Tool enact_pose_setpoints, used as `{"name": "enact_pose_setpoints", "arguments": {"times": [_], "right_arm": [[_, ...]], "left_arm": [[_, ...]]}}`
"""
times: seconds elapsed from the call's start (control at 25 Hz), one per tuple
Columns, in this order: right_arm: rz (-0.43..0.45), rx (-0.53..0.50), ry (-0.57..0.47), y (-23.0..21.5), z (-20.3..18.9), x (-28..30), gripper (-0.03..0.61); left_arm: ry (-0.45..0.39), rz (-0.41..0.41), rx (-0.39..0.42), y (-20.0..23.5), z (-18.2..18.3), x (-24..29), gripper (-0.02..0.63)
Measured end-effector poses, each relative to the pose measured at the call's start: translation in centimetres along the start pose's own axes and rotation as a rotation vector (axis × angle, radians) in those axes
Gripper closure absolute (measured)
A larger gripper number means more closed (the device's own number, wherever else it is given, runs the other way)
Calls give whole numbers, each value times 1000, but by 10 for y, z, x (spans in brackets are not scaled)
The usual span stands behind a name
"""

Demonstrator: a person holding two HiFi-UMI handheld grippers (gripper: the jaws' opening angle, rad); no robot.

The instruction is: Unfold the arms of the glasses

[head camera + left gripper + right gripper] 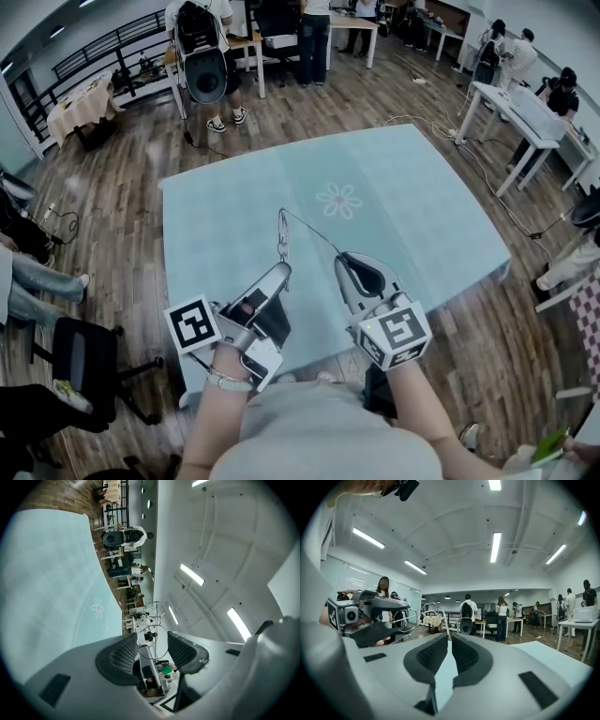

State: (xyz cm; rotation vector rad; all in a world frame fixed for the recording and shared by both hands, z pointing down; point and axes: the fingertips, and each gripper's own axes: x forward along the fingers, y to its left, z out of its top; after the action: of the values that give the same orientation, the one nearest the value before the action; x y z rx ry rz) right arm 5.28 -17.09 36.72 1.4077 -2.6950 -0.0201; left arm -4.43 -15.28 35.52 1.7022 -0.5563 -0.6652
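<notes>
Glasses (pixel 282 242) hang above the light blue tabletop (pixel 412 187) in the head view, held up between my two tools. My left hand-held gripper (pixel 279 272) has the lens end, and my right hand-held gripper (pixel 343 258) holds one thin arm (pixel 314 234), which slants away from the lenses toward it.

From the left gripper view, my left jaws stand a little apart, clamped across a wire lens rim that reaches from pad to pad. The tabletop fills the left side.

From the right gripper view, my right jaws are nearly together, pinching the arm, which rises from between them and curves left to the lenses. The left hand-held gripper shows there at the left, at the rims.
</notes>
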Motion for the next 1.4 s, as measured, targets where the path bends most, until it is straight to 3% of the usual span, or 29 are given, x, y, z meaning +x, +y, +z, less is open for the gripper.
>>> {"name": "enact_pose_setpoints", "arguments": {"times": [1.4], "right_arm": [[-142,-62,-5,-49,17,3,529]], "left_arm": [[33,-10,-20,-3,-14,-4,403]]}}
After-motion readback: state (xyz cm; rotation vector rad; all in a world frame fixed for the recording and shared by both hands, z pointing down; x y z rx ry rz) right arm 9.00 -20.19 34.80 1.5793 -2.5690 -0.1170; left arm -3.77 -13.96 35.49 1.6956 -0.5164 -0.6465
